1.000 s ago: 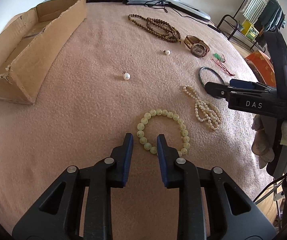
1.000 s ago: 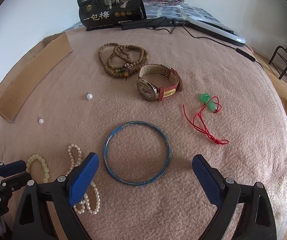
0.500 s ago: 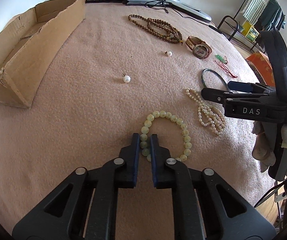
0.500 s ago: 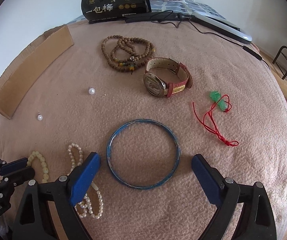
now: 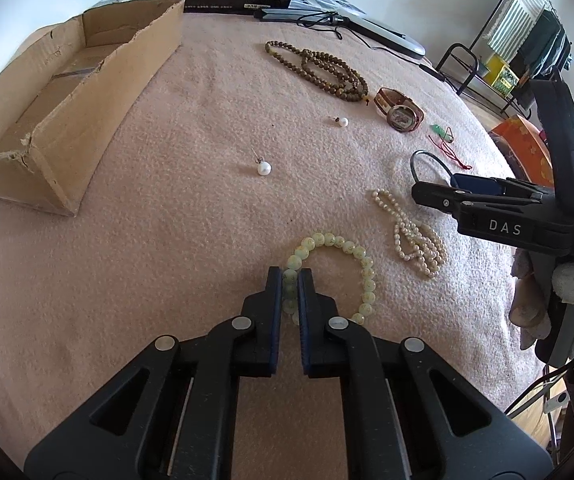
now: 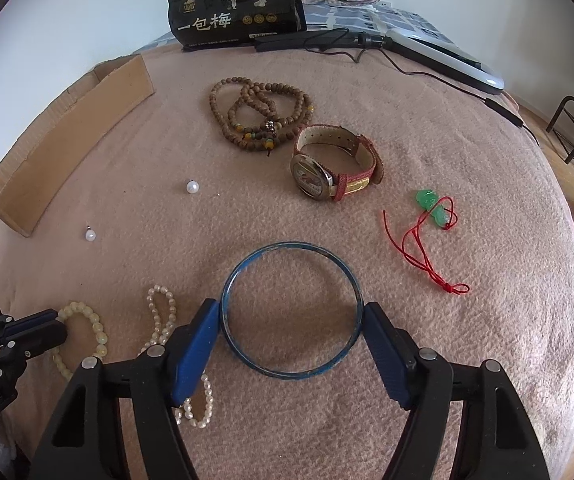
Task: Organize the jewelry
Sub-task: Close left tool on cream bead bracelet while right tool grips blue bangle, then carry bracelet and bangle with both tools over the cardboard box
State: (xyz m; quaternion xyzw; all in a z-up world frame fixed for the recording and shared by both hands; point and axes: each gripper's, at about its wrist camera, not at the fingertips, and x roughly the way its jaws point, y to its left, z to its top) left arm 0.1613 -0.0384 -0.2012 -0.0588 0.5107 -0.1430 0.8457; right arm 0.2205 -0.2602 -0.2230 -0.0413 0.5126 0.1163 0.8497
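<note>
My left gripper [image 5: 290, 280] is shut on the near-left side of a pale green bead bracelet [image 5: 351, 252] lying on the pink blanket. My right gripper [image 6: 292, 316] has closed its blue pads [image 6: 199, 344] against both sides of a blue bangle [image 6: 292, 256], which lies flat on the blanket. A white pearl strand [image 5: 415, 236] lies between the two grippers. Two loose pearl earrings [image 5: 263, 168] [image 5: 343, 122], a brown bead necklace [image 6: 259, 114], a red-strap watch [image 6: 331, 168] and a green pendant on red cord [image 6: 431, 208] lie farther off.
An open cardboard box [image 5: 63, 92] stands at the far left of the blanket. A black snack bag [image 6: 235, 4] and a grey hair straightener with cable [image 6: 443, 56] lie at the back edge. A metal rack [image 5: 471, 68] stands beyond the bed on the right.
My left gripper moved forward and shut on the green bead bracelet. My right gripper moved forward and closed from wide open onto the blue bangle.
</note>
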